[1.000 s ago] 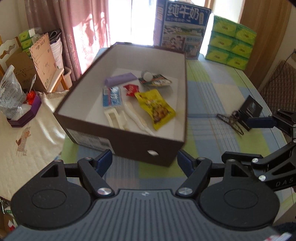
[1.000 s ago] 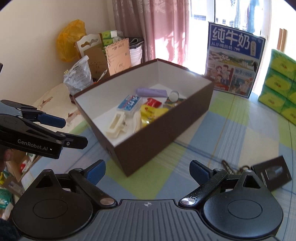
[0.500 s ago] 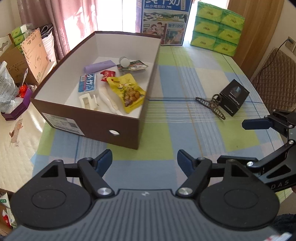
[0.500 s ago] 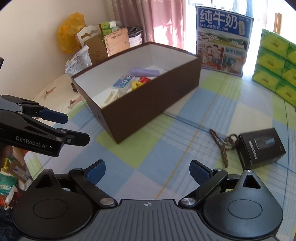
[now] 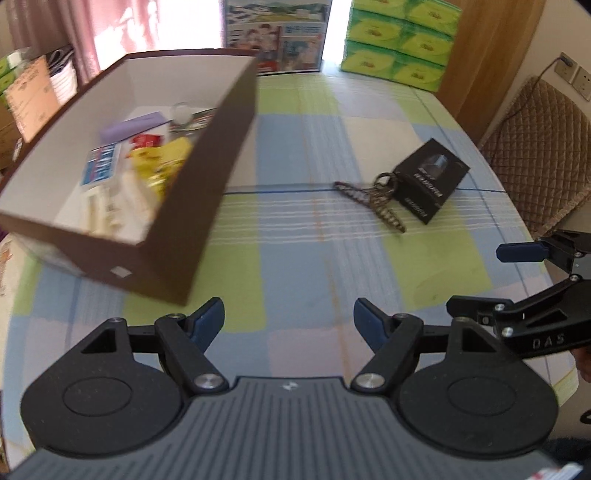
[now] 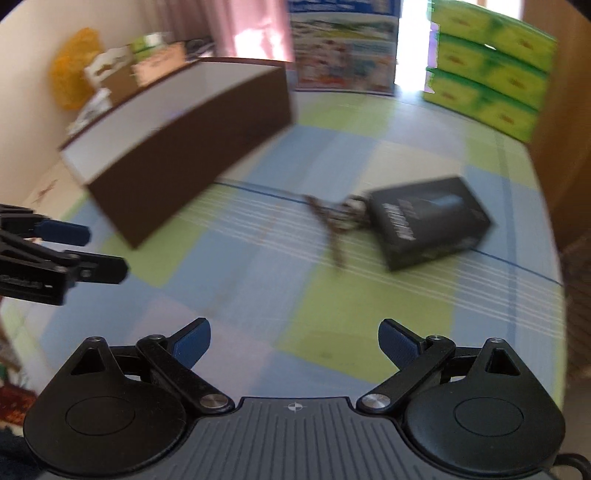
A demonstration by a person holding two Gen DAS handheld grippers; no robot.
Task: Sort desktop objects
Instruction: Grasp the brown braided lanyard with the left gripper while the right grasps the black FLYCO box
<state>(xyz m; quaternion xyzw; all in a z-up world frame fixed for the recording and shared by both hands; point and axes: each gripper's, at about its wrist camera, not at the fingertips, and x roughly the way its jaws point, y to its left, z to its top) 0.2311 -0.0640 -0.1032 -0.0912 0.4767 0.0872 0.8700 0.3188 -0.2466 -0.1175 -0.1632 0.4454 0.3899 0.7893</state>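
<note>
While over checked cloth, left hand-held gripper point(image 5: 289, 322) and right hand-held gripper point(image 6: 294, 339) gape wide, empty

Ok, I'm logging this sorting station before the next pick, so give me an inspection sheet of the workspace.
Surface: checked tablecloth, blue and green.
Job's things: brown box holding a yellow packet and other small items; black box and hair clip on the cloth outside it, the clip against the black box.
Clutter: nothing seen.
Grippers: left gripper open, empty; right gripper open, empty.
Cables: one running to a wall socket.
Surroundings: green packs, milk carton, curtain, quilted chair.
</note>
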